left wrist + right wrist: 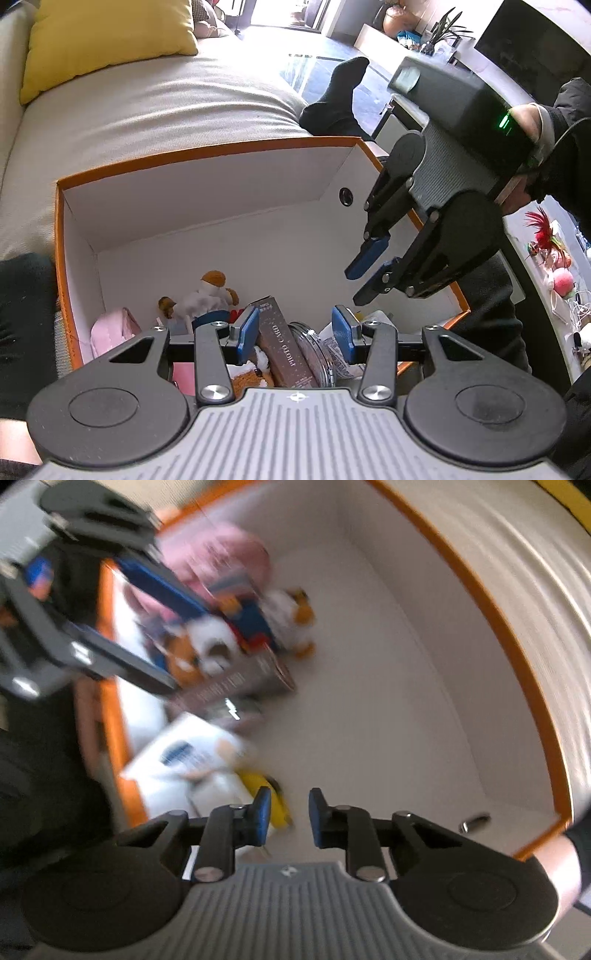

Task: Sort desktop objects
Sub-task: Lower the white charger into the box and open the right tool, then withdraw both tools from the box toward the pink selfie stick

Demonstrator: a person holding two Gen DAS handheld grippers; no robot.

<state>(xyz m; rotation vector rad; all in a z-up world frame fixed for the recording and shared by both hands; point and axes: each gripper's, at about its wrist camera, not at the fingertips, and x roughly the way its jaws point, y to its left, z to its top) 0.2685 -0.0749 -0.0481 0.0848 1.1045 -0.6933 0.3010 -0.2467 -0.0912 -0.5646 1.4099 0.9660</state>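
Observation:
An orange-rimmed white box (207, 147) (480, 590) stands on a sofa. In its near corner lie a plush toy (207, 295) (218, 642), a pink pouch (110, 328) (229, 554), a brown "PHOTO CARD" box (284, 347) (236, 683), a glass jar (314, 347), a white printed packet (192, 753) and a yellow item (255, 779). My left gripper (295, 332) (188, 648) hovers open over the pile, with nothing pressed between its blue pads. My right gripper (356, 286) (290, 814) points down inside the box, its jaws narrowly apart and empty. The right wrist view is blurred.
A metal-ringed hole (346, 195) (474, 821) pierces the box's right wall. The far half of the box floor is bare. Behind are the grey sofa seat (166, 96), a yellow cushion (107, 40) and a person's black-socked foot (340, 96). At right is a cluttered side table (546, 251).

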